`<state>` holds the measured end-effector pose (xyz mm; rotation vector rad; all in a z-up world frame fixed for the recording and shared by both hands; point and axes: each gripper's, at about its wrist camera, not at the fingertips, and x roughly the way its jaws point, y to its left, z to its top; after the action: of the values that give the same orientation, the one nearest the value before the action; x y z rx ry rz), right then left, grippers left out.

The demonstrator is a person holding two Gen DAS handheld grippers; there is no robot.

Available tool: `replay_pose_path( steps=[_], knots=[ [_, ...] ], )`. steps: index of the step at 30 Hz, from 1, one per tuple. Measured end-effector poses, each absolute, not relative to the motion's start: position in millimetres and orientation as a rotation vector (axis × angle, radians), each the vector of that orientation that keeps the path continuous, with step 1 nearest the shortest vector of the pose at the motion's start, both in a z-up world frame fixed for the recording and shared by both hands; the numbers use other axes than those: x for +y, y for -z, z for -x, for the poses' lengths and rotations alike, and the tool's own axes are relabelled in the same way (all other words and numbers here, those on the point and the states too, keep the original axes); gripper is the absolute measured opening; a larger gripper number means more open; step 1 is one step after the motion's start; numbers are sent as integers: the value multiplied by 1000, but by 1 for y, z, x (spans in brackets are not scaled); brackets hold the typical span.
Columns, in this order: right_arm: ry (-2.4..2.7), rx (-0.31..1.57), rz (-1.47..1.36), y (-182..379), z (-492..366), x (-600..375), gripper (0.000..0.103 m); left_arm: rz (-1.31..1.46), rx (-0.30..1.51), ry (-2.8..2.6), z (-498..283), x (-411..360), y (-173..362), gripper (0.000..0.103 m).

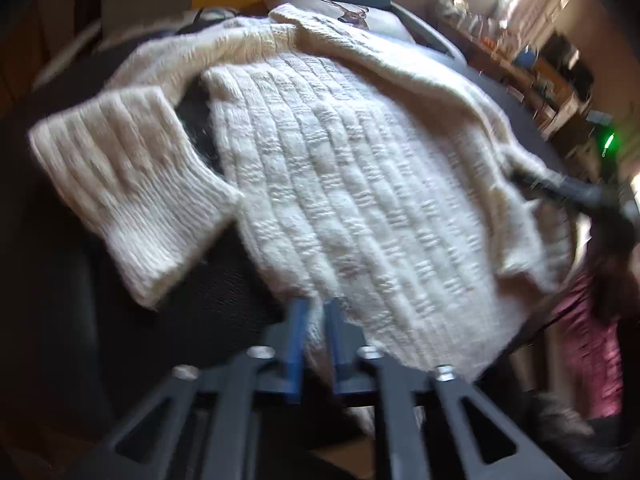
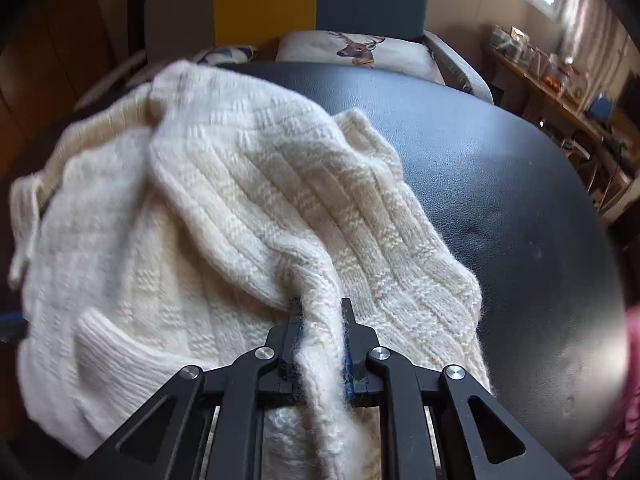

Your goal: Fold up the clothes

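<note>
A cream knitted sweater [image 1: 340,184] lies bunched on a black round table [image 2: 500,184]. In the left wrist view my left gripper [image 1: 316,312] is shut on the sweater's near edge, with fabric between the blue pads. A ribbed cuff [image 1: 132,196] hangs out to the left. My right gripper shows at the right of that view [image 1: 560,188], holding the sweater's far side. In the right wrist view my right gripper [image 2: 320,312] is shut on a raised fold of the sweater [image 2: 248,200], which spreads left and ahead. A ribbed cuff [image 2: 116,344] lies at the lower left.
A chair with a deer-print cushion [image 2: 356,48] stands behind the table. A cluttered wooden shelf [image 2: 568,92] runs along the right wall under a window. Bare black tabletop lies to the right of the sweater. A pink garment [image 1: 592,344] shows at the right edge.
</note>
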<state>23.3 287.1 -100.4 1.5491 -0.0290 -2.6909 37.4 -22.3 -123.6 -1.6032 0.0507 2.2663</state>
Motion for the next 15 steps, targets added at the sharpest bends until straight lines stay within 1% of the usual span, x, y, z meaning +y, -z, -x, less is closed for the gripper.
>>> replay_pose_path(
  steps=[6,8,9,12,15],
  knots=[
    [2743,-580,-1292,40,-47,352,12,1640,69,-2277,-34,-60,117,3],
    [2752,-784,-1239,33,-48,382,12,1664,67,-2306,-31,-77,116,3],
    [2765,-843,-1255,37,-45,392,12,1672,64,-2318,-31,-85,115,3],
    [2781,-933,-1374,61,-39,413,12,1673,55,-2307,-37,-94,108,3],
    [2771,-900,-1476,76,-30,411,15,1585,-28,-2281,-44,-97,94,3]
  ],
)
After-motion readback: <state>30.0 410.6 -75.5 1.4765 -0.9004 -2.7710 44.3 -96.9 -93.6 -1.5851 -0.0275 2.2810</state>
